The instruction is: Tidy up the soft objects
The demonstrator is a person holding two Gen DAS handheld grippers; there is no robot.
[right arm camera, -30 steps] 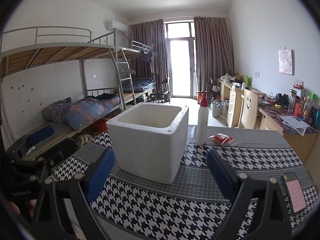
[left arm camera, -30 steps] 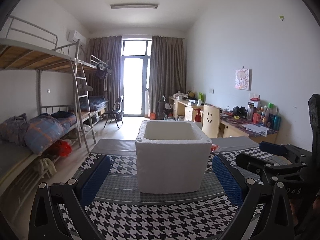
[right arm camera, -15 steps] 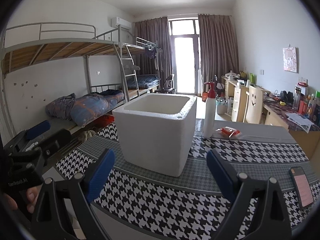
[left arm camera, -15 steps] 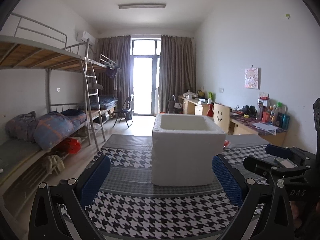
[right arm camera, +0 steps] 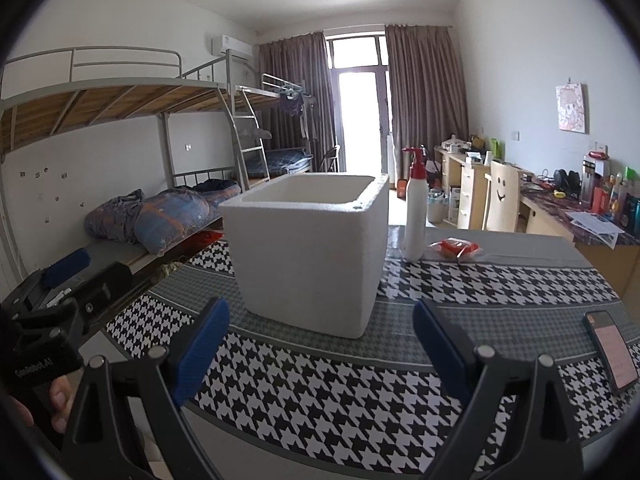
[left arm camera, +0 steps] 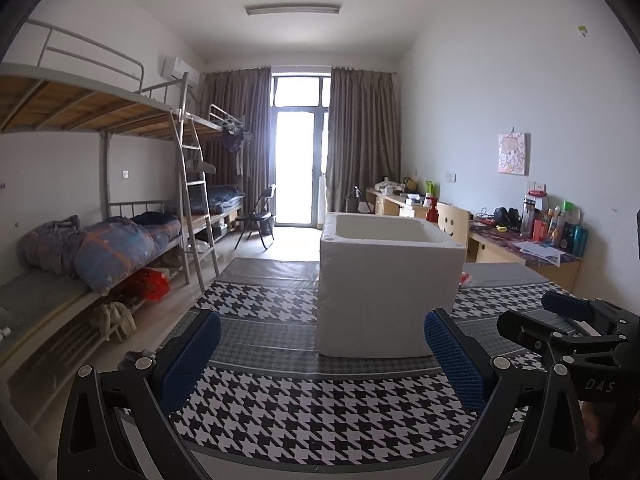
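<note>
The one white foam box [right arm camera: 308, 248] stands open-topped mid-table on the houndstooth cloth [right arm camera: 320, 392]. It looks light but brittle, so take it by a thick wall, gently. You see no soft objects yet. Far right of it stand one white pump bottle [right arm camera: 414, 216] and one red packet [right arm camera: 456, 249]; one phone [right arm camera: 612, 352] lies near right. Your left gripper [left arm camera: 320, 356] and right gripper [right arm camera: 320, 348] both gape wide, empty.

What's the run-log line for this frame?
left tongs: open, empty | right tongs: open, empty | box: upright on table, untouched | bottle, phone: on table
</note>
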